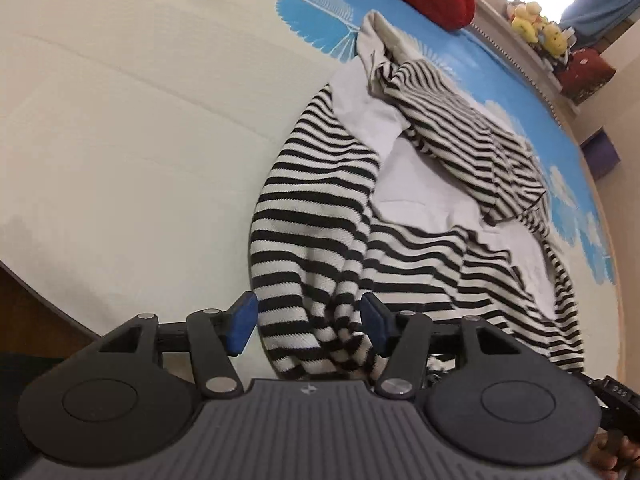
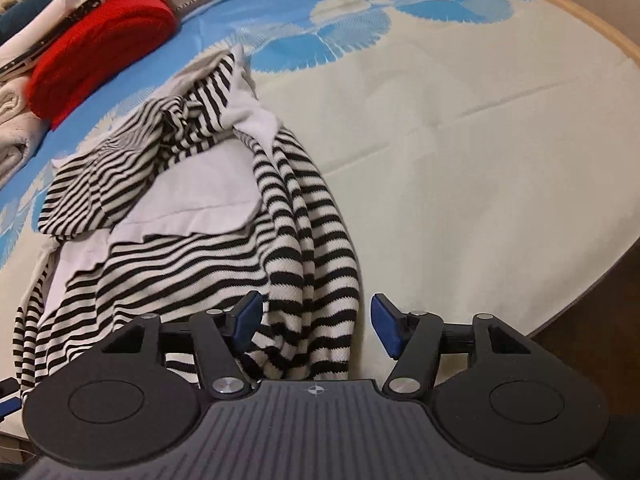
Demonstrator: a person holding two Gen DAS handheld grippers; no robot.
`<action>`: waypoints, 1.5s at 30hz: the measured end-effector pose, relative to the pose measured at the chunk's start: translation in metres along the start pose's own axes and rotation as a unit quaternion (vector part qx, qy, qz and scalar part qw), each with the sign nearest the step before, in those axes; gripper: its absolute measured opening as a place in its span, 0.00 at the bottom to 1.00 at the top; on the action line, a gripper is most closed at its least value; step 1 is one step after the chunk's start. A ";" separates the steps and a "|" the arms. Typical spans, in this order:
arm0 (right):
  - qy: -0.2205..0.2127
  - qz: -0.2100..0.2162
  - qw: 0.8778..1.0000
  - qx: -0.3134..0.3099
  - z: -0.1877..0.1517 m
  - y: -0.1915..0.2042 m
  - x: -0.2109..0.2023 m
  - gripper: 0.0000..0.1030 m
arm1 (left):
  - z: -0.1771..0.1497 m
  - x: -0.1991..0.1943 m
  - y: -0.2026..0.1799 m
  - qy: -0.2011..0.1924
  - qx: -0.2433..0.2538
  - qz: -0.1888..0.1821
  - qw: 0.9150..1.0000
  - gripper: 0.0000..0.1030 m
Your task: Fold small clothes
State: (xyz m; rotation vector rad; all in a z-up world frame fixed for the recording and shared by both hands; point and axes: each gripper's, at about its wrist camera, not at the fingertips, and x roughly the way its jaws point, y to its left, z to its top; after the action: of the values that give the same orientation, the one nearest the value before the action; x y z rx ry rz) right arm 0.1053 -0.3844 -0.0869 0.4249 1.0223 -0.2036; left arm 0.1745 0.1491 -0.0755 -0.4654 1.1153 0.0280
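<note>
A bed (image 1: 120, 140) covered in a cream sheet with blue fan-shaped prints fills both views; its weave looks fine and ribbed, with shallow creases running across it. At the far edge sits a stack of folded clothes, a thick red knit (image 2: 100, 48) on top of pale folded pieces (image 2: 16, 120). In the left wrist view yellow plush toys (image 1: 536, 24) stand on a ledge beyond the bed.

The left gripper (image 1: 308, 326) has its jaws apart, the blue pads standing either side of a bunched fold of the striped garment (image 1: 320, 216). The cloth lies between the pads and the right-hand pad looks just against the fabric, but the pads do not pinch it. The right gripper (image 2: 318, 328) is likewise parted: striped cloth lies in the gap near its left pad, while its right pad stands clear over bare sheet.

The garment is a black-and-white striped knit with a plain white lining or panel (image 2: 200, 200) showing where it falls open. It lies crumpled near the bed's near edge, its long axis running from the grippers away toward the red knit, with a twisted sleeve or hood part (image 1: 460, 132) heaped at the far end. The knit is soft, ribbed and loosely folded into rounded ridges at the near hem.
</note>
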 end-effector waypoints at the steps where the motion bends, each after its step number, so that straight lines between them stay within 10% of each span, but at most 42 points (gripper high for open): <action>1: 0.004 -0.001 1.000 0.004 0.000 -0.002 0.002 0.61 | 0.000 0.004 0.001 0.004 -0.002 0.002 1.000 0.60; 13: 0.039 -0.023 0.999 0.011 -0.006 -0.005 0.028 0.62 | -0.007 0.027 -0.010 0.001 0.026 0.033 0.999 0.58; 15: 0.036 -0.027 0.999 0.000 -0.007 0.000 0.029 0.62 | -0.008 0.027 -0.013 0.001 0.041 0.035 0.999 0.40; 18: 0.033 -0.016 0.999 -0.018 -0.010 0.007 0.028 0.39 | -0.008 0.028 -0.015 0.007 0.049 0.014 0.999 0.09; 20: 0.032 0.006 0.999 -0.020 -0.010 0.009 0.025 0.13 | -0.008 0.023 -0.019 -0.002 0.060 0.009 0.998 0.07; 22: 0.014 0.012 1.000 -0.019 -0.008 0.009 0.016 0.09 | -0.008 0.013 -0.021 -0.018 0.063 0.004 0.998 0.07; 30: 0.008 0.017 1.000 0.023 -0.006 -0.005 0.004 0.10 | -0.008 0.013 -0.010 0.012 0.026 -0.004 1.000 0.13; 35: 0.027 -0.024 0.999 -0.005 -0.010 0.004 0.017 0.34 | -0.006 0.023 -0.006 0.024 0.011 0.006 1.000 0.22; 45: 0.032 -0.026 0.998 -0.036 -0.012 0.012 0.023 0.28 | -0.009 0.027 -0.015 0.019 0.052 0.019 0.998 0.13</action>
State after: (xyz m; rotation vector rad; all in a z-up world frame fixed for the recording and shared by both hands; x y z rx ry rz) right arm 0.1117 -0.3676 -0.1090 0.3410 1.1012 -0.2000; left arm 0.1822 0.1265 -0.0970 -0.3531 1.1565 -0.0058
